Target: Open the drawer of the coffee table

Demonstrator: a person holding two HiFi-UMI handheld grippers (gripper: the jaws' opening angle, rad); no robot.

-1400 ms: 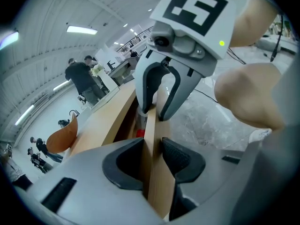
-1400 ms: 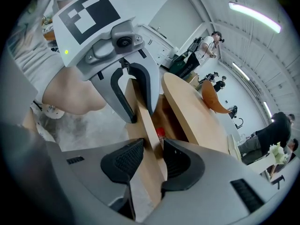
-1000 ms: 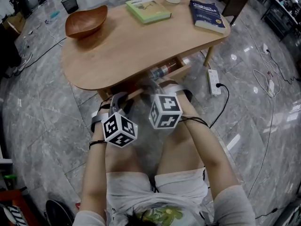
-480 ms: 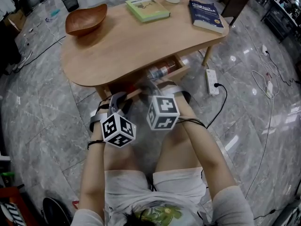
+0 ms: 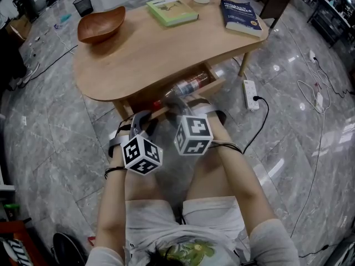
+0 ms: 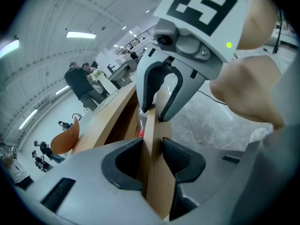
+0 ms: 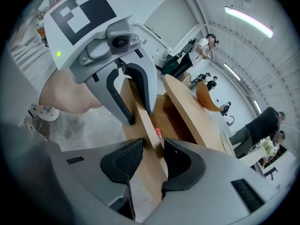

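Head view: the drawer point(image 5: 213, 87) hung under the counter's point(image 5: 111, 76) near edge, partly out, with a plastic bottle point(image 5: 186, 86) lying inside. You had the left gripper point(image 5: 143, 118) near the left end of the drawer's front and the right gripper point(image 5: 183, 103) nearer the middle. The best move, as I judged it, was a straight, level pull toward you with both hands at the same rate, so the drawer didn't rack. Your knees sat close in front of it, so travel looked limited. The marker cubes and your hands covered the actual contact. The runners and the drawer's back were hidden under the counter.

Left gripper view: the jaws stood fairly wide but clamped on the front board point(image 6: 152, 139), one pad inside the drawer and one outside. The grip looked square, and I'd have kept it from twisting. The gripper body cut off the board's lower part. Only the bottle's red cap point(image 6: 139, 133) showed.

Right gripper view: same story, with both pads pressed on the front board's top edge and the left gripper visible further along it. How much travel was left I couldn't tell.
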